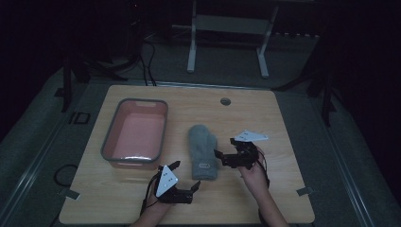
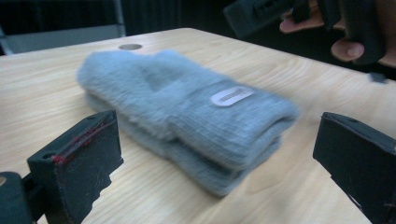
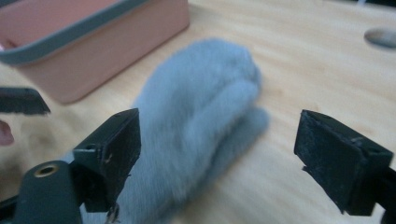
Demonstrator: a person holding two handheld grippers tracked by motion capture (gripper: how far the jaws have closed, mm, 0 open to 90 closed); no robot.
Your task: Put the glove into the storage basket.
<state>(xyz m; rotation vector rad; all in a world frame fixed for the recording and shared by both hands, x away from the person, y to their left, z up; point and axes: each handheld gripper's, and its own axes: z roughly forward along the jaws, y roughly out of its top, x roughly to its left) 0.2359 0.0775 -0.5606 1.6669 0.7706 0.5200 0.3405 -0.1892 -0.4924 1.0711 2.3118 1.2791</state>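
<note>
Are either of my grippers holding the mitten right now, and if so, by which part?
No, nothing is held. The left gripper and right gripper both stand open beside the grey mitten, jaws clear of it.

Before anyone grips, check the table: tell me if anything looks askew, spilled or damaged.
Nothing stands out. The grey mittens lie stacked flat, cuff toward the person, beside the empty pink tub, which sits upright. The left gripper and right gripper are both open, flanking the mittens without touching.

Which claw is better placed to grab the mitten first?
Likely left. The left claw is open, facing the grey mitten's cuff end squarely. The right claw, also open, sits beside its thumb side.
</note>
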